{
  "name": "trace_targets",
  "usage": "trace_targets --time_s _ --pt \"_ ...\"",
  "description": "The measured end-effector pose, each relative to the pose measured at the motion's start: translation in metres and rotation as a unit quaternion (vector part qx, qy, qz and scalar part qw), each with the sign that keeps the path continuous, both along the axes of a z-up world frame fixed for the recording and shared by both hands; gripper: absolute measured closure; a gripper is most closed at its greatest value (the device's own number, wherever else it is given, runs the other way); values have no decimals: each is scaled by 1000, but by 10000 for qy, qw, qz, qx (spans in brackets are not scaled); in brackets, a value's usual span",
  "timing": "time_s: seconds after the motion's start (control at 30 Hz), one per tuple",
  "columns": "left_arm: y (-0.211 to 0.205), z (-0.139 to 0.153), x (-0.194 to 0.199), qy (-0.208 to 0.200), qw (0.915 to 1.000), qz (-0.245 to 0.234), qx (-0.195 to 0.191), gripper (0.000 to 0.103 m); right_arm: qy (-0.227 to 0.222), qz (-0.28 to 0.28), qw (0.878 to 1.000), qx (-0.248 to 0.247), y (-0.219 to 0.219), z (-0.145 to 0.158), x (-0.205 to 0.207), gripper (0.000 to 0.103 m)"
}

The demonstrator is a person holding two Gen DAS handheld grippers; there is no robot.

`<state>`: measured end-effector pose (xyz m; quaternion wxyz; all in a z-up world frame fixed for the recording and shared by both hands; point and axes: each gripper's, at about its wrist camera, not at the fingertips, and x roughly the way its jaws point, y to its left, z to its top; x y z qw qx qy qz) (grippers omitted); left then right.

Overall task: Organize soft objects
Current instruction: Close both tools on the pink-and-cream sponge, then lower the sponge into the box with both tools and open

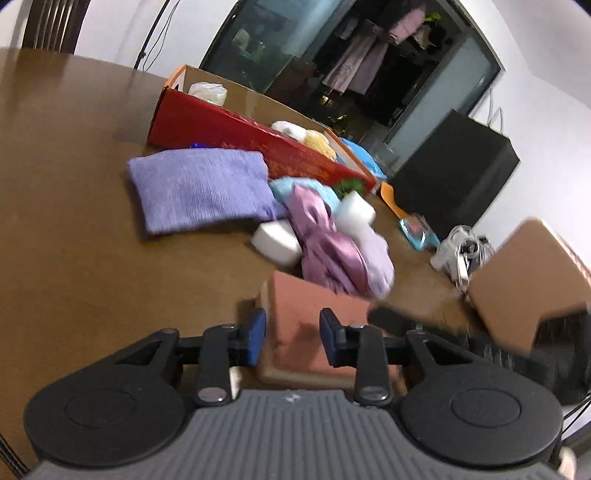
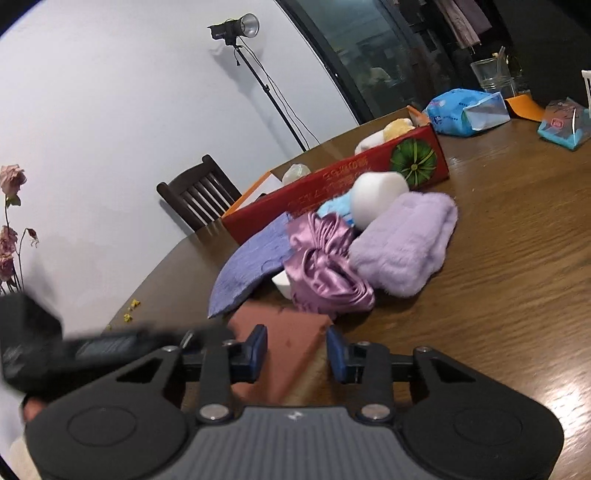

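Left gripper [image 1: 292, 341]: jaws spread, lower centre of frame; flat reddish-brown foam block [image 1: 314, 332] lies between the blue pads, contact unclear.
Right gripper [image 2: 296, 353]: jaws spread, same block [image 2: 284, 354] between them; grip cannot be told.
Pile beyond: shiny pink satin cloth [image 2: 321, 269], fluffy lilac plush piece [image 2: 406, 240], white sponge blocks [image 1: 277, 243], folded purple knit towel [image 1: 199, 188], touching.
Behind: long red cardboard box [image 1: 240, 136] on the brown wooden table [image 1: 74, 240].
Upper right: blue tissue pack [image 2: 465, 112].

White walls, dark glass doors [image 1: 424, 74], wooden chair [image 2: 197, 192], studio lamp [image 2: 236, 29].
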<state>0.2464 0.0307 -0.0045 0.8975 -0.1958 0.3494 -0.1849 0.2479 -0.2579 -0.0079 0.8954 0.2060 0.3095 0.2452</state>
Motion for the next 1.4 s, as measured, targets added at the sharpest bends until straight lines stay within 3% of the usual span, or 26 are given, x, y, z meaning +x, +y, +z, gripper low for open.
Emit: trace_targets --time_s 0.27,0.47,0.57,0.63,0.73,0.83,0.9,1.07,1.13,1.2,1.3,1.4 --pt "1 1 10 32 9999 133 -61 62 194 96 9997 -62 -3 -4 8 68" --pt "-5 -2 6 104 9999 93 -67 69 463 139 9984 297 -5 -13 9 73" --pt "-7 4 7 134 9998 135 -97 72 385 206 9989 149 -3 -8 8 76" --pt "-6 18 10 -78 9998 158 -130 72 184 181 9996 93 -1 5 8 77" --pt "-2 61 34 -753 9971 136 -62 71 -403 266 9988 55 1 47 30 77" --pt "6 100 82 -1213 9924 190 81 72 -929 417 9948 -58 11 93 79 77" --pt "14 114 126 -1186 9925 259 146 72 -973 455 9942 -102 23 109 127 77" --pt "33 108 240 -488 9967 510 392 72 -145 429 9989 79 52 99 253 77" --pt "32 95 265 -298 9949 568 780 72 247 467 9986 104 64 83 290 78" --pt "31 78 281 -82 9918 618 1115 72 630 505 9967 -3 77 62 318 78" --pt "27 58 288 74 9837 621 1686 70 789 700 9929 -549 101 41 327 79" --pt "27 55 280 -62 9781 602 1993 55 1170 1017 9862 -588 117 21 332 79"
